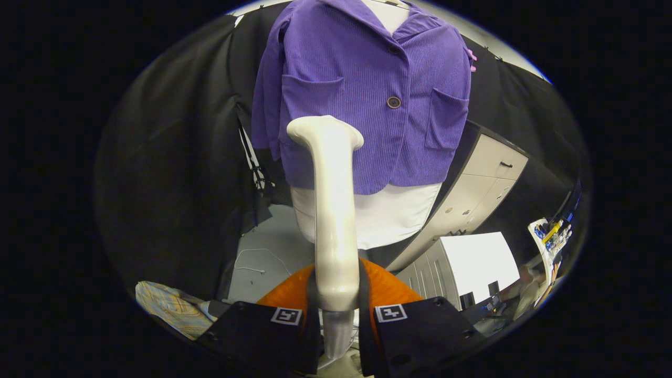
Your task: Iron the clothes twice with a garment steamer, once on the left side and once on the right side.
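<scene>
A purple ribbed jacket [362, 100] with two chest pockets and a dark button hangs on a white mannequin torso [394, 215] beyond my fingers. My gripper [336, 294] is shut on the white garment steamer [332, 210], whose handle stands upright between the fingers. The steamer's head [323, 132] points at the jacket's lower hem, below the left-hand pocket and left of the button line. Whether the head touches the cloth is not clear.
A beige cabinet [483, 184] with drawers stands right of the mannequin. A white box [478, 262] sits lower right, with a person seated past it. A plaid cloth [168, 307] lies lower left. A white cable [252, 262] runs over the pale floor.
</scene>
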A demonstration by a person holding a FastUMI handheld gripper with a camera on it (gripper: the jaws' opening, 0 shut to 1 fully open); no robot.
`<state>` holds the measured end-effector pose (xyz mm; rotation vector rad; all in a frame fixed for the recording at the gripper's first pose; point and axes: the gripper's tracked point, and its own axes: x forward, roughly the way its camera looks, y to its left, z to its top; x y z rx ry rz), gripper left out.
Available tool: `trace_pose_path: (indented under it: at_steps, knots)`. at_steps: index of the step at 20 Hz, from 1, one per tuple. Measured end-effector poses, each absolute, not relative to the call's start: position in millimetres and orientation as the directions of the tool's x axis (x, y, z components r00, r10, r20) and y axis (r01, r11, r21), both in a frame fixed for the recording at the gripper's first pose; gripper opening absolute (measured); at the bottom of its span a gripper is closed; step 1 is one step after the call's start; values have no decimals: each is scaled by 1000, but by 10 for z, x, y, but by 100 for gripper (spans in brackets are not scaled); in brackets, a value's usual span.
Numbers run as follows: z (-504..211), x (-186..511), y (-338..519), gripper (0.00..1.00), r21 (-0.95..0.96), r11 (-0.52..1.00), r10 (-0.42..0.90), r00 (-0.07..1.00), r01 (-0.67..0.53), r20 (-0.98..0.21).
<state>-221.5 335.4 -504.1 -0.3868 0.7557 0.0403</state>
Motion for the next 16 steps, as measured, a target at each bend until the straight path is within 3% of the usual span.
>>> trace_pose_path:
  at_steps: [10,16]
  knots:
    - [-5166,-2293,2881,37,-220,946,-8,663,-237,-749]
    - [-4607,-2153,2183,37,-128,974,44,709,-187,-704]
